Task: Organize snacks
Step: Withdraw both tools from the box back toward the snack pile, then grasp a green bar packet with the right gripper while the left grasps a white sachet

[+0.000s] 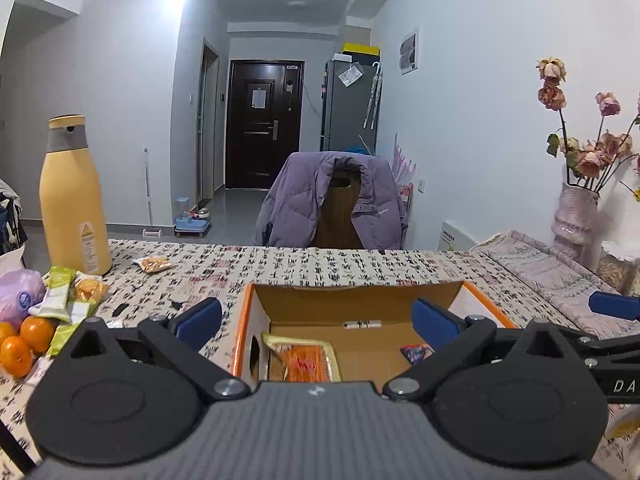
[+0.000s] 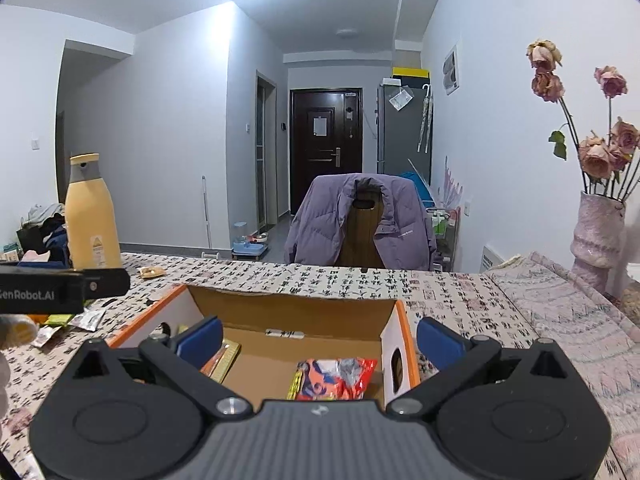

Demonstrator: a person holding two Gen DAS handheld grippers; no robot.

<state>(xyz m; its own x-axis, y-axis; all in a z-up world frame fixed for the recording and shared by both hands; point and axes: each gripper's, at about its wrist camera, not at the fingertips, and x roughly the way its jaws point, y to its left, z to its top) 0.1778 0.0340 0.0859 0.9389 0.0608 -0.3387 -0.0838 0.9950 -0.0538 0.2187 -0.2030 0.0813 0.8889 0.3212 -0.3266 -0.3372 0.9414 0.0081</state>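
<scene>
- Two snack packs lie on the floor of the open cardboard box [image 1: 476, 300] at table centre: an orange-and-gold packet [image 1: 306, 362] toward its left wall, a red-and-blue packet [image 2: 338, 374] toward its right.
- Left gripper [image 1: 316, 318] hovers over the box, jaws wide apart, holding nothing.
- Right gripper [image 2: 318, 338] hangs over the same box, jaws likewise spread and empty.
- More snacks outside: green-and-white packets [image 1: 60, 300] heaped near the table's left edge, just beside some oranges [image 1: 28, 342]; one small clear packet [image 1: 152, 264] apart, possibly nuts.
- Yellow bottle [image 1: 74, 200] stands upright behind the heap.
- Vase of dried roses [image 2: 598, 236] at far right, on the patterned tablecloth [image 2: 460, 296].
</scene>
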